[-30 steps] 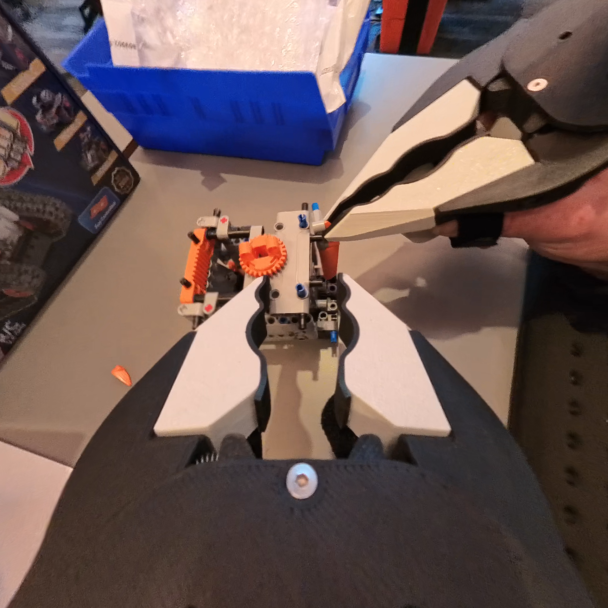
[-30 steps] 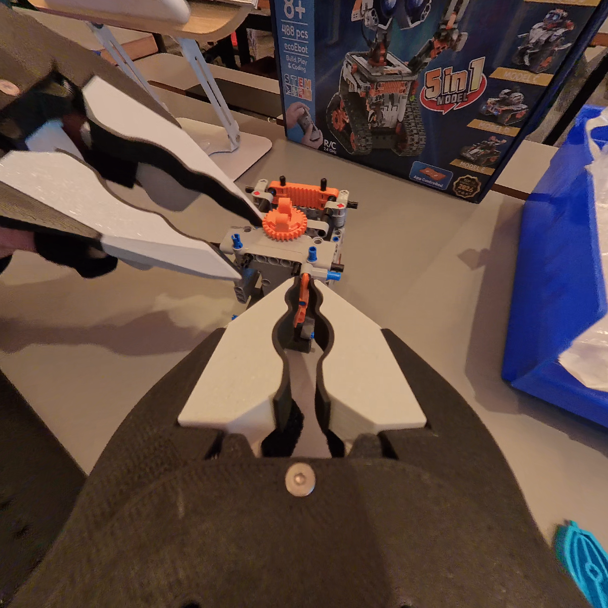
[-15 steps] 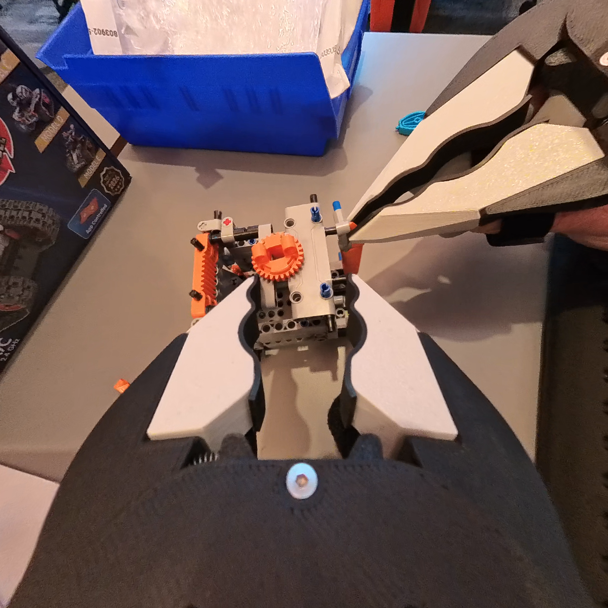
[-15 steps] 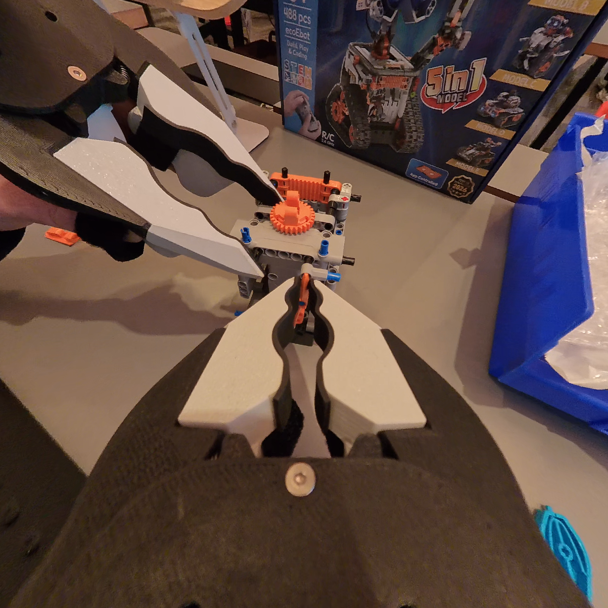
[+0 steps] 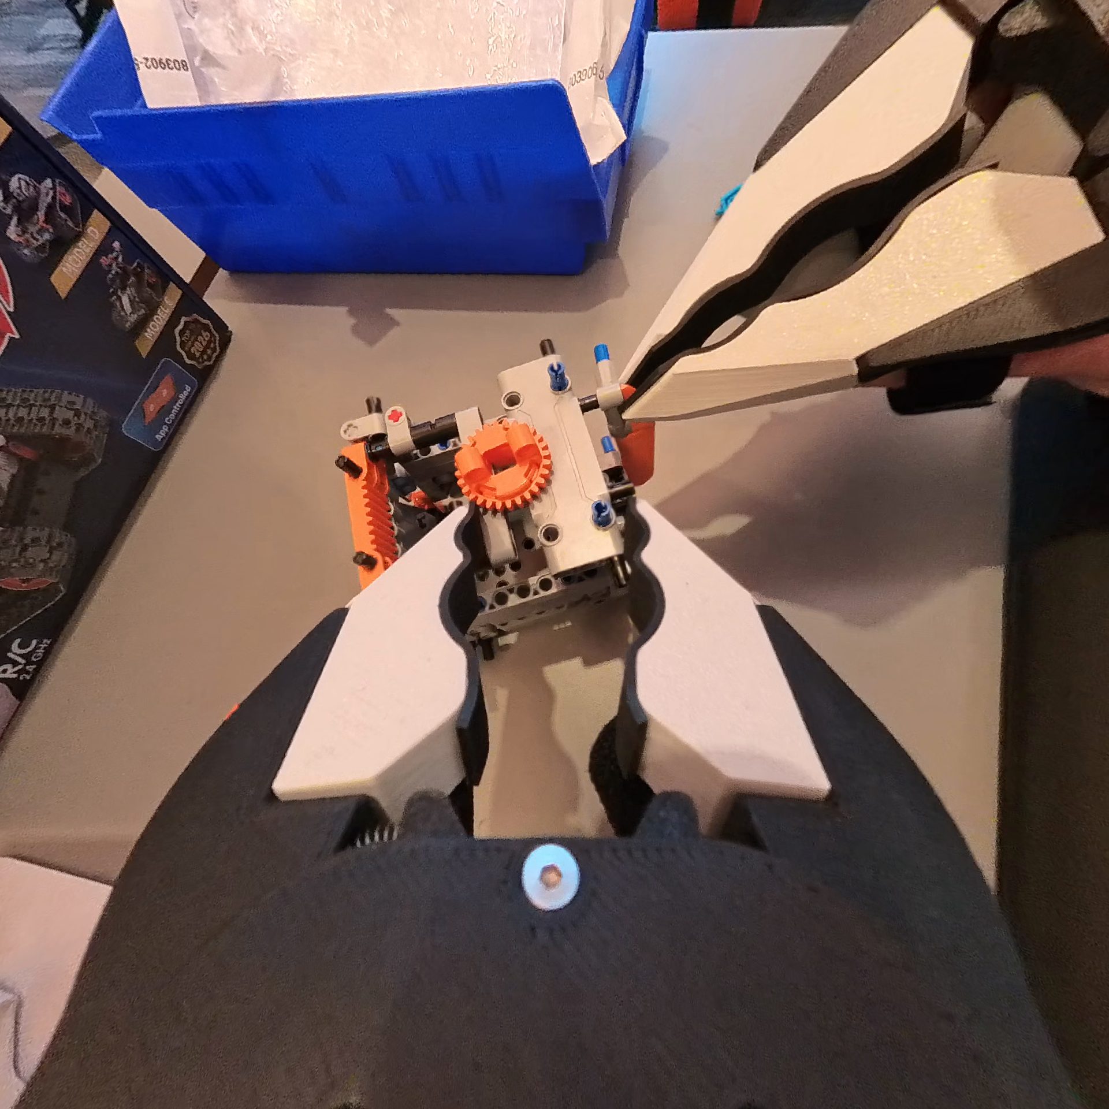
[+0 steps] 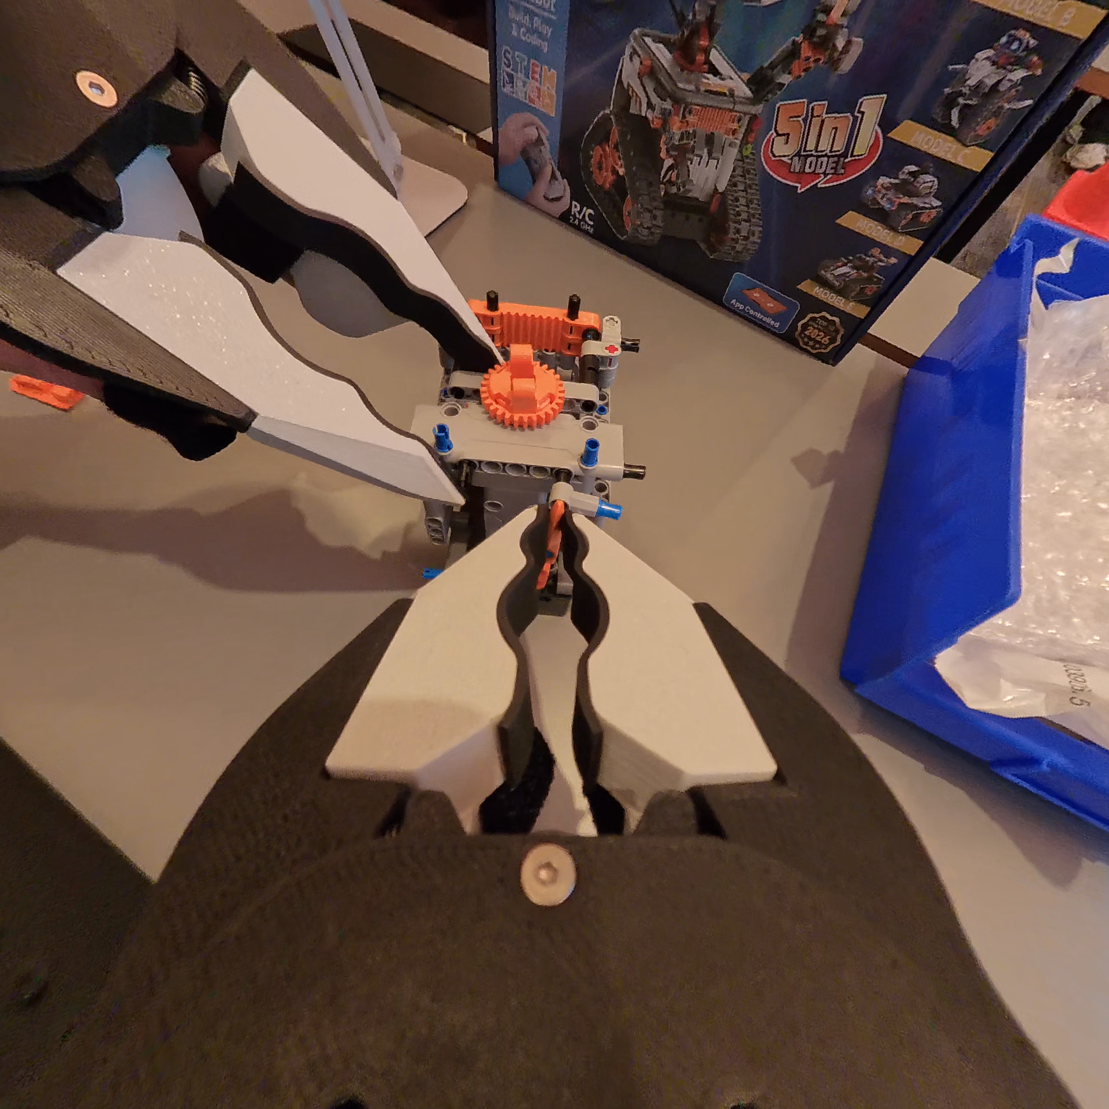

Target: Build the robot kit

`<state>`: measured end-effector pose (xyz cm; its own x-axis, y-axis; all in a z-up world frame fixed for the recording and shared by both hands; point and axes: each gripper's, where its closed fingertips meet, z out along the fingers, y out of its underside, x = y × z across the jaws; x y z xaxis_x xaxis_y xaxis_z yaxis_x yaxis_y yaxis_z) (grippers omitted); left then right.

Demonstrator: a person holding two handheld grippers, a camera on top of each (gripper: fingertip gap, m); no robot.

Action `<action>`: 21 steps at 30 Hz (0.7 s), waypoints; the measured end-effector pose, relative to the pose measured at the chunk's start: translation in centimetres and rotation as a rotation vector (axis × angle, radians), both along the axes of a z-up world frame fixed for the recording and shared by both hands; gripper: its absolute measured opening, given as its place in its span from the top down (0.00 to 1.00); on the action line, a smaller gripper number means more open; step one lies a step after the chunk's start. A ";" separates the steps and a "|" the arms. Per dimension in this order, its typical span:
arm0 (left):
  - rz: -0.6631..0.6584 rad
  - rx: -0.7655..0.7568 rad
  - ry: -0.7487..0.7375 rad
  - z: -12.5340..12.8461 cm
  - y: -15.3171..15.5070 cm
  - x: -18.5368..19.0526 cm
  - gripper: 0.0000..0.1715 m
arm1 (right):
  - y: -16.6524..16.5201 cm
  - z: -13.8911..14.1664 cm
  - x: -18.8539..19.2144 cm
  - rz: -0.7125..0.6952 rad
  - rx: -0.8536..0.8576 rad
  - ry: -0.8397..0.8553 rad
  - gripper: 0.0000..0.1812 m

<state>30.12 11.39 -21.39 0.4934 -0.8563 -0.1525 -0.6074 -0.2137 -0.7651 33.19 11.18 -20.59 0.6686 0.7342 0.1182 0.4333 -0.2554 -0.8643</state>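
Hidden: model's base, behind the left gripper (image 5: 549, 528) fingers.
Model: grey brick assembly (image 5: 540, 510) on table (image 5: 240, 510), orange gear (image 5: 503, 463) on top.
Left jaws: clamped on the assembly's sides.
Right gripper (image 6: 555, 522): pinches thin orange piece (image 6: 552, 543).

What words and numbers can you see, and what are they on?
I won't copy out the writing, but here is where it stands.
Dark blue toy box: large and small printed words, numbers and badges, clear enough to read.
White bags in the blue bin: short printed number strips, partly cut off.
Brick model: one small red mark on a grey piece, no words.
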 end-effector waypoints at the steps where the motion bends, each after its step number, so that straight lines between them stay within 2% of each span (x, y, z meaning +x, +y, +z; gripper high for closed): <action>1: 0.001 0.000 0.001 0.0 0.0 0.0 0.73 | 0.1 0.0 0.0 0.006 0.000 -0.014 1.00; 13: -0.005 -0.031 -0.003 0.0 0.7 0.0 0.73 | 0.9 -0.3 0.0 0.112 0.005 -0.111 1.00; 17: -0.004 -0.025 0.006 0.0 0.7 0.0 0.73 | 1.0 -0.2 0.0 0.132 -0.041 -0.043 1.00; 21: -0.007 -0.026 0.002 0.0 0.8 0.1 0.73 | 1.1 -0.2 0.2 0.162 -0.047 -0.062 1.00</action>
<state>30.24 12.20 -21.40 0.4874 -0.8633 -0.1308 -0.6105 -0.2299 -0.7579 33.37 12.30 -20.79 0.5331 0.8376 0.1190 0.5245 -0.2169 -0.8233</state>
